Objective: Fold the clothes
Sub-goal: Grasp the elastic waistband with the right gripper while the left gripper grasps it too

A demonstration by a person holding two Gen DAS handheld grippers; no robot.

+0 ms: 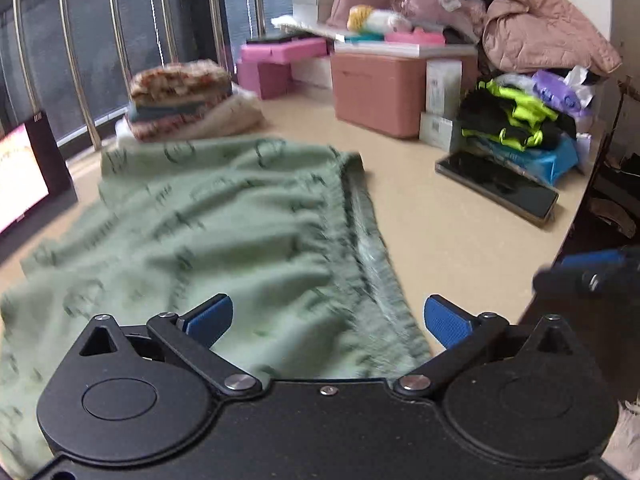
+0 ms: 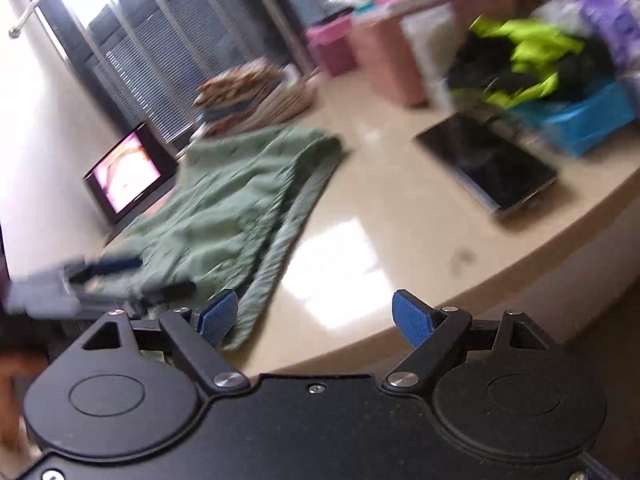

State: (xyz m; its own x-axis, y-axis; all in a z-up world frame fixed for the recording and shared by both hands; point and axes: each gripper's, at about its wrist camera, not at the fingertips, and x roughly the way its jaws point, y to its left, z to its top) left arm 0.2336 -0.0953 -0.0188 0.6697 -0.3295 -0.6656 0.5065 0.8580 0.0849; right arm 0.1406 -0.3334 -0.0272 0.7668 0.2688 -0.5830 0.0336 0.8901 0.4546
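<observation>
Left gripper (image 1: 328, 320) open over green garment (image 1: 208, 216); pink bin (image 1: 376, 92) lidded.

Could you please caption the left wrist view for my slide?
Open left gripper over a green patterned garment spread on the beige table.

No readable text in either view.
The pale green knit garment (image 1: 224, 216) lying on the beige tabletop (image 1: 440, 216) bears a repeated dark pattern that may be lettering or a logo, but motion blur leaves it illegible. The white cardboard boxes (image 1: 442, 88) beside the pink plastic bin (image 1: 376, 92) carry faint grey print, too small to make out. The small lit screen (image 2: 126, 172) shows only a pinkish picture, no words.
</observation>
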